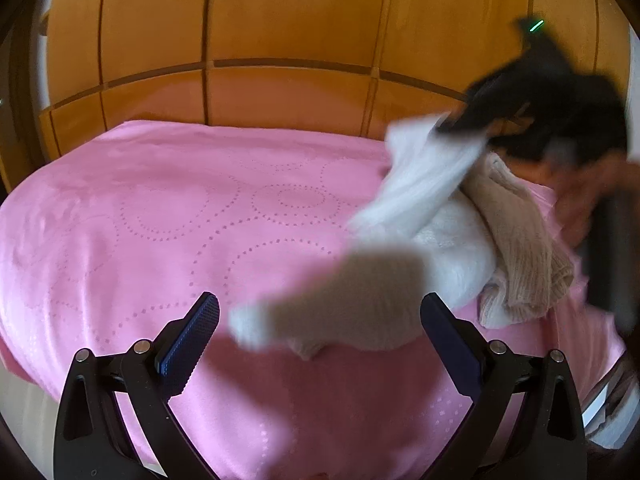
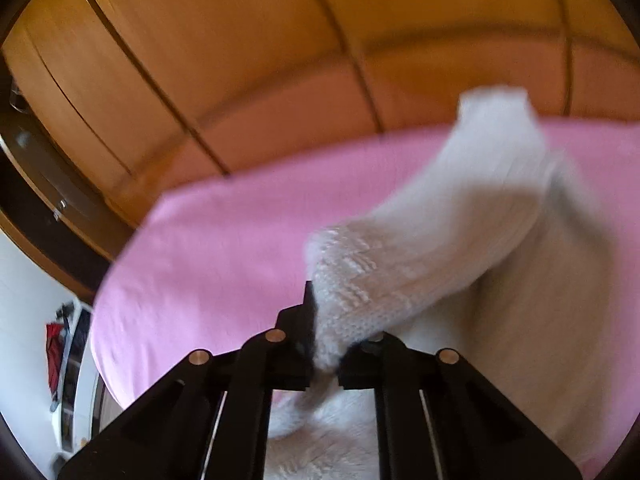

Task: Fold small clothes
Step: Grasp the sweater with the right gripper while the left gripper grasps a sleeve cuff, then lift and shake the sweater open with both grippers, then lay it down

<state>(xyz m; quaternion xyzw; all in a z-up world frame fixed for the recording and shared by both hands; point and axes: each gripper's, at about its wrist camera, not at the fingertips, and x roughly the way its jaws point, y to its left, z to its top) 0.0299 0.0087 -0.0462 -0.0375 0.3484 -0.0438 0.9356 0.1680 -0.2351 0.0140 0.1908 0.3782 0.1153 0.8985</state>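
**Sock pinched above the bed**

My right claw (image 2: 326, 344) is pinching a white knit sock (image 2: 404, 248), trailing toward 2 o'clock. My left claw (image 1: 320, 320) is hanging spread wide over the pink bedspread (image 1: 140, 220), whose open stretch is running to its 9 o'clock edge. The clothes pile (image 1: 492, 240) is sitting at 2 o'clock.

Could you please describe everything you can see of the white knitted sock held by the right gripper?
The white sock is a ribbed knit with a chunkier textured band near its pinched end. The right gripper is shut on that end, and the rest trails, motion-blurred, above the pink bedspread. In the left wrist view it hangs from the gripper.
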